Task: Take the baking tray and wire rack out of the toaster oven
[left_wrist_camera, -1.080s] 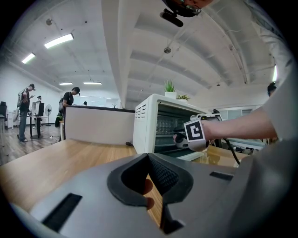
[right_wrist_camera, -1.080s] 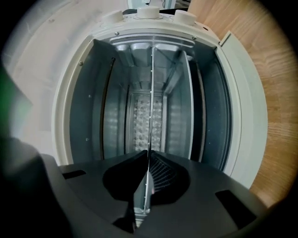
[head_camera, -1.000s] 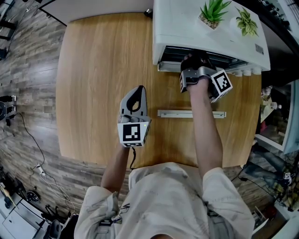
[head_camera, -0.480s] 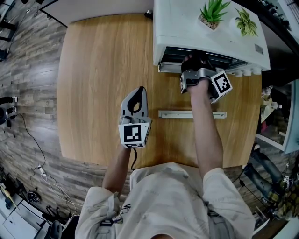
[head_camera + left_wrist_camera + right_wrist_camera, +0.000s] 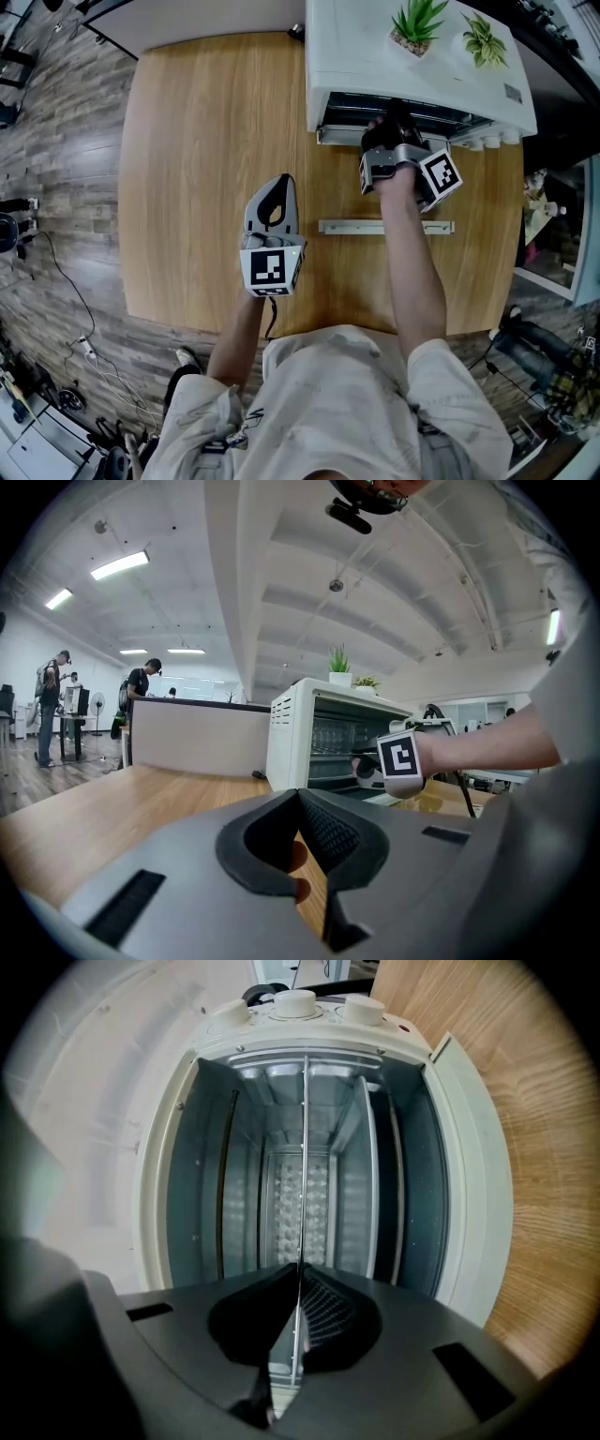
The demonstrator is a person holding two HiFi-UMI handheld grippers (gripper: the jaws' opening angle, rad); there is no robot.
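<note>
Wood-grain table [image 5: 187,141] carries a white toaster oven [image 5: 375,56] at its 1 o'clock corner, with two small potted plants [image 5: 417,23] on top and the door's handle bar [image 5: 384,227] lying at 6 o'clock from the opening. At the oven's mouth the right gripper [image 5: 298,1269] has its tongs pinched on a thin metal shelf [image 5: 303,1147], seen edge-on inside the oven; I cannot tell whether it is tray or rack. At 7 o'clock from it, the left gripper [image 5: 300,794] is over bare table, its tongs closed on nothing.
</note>
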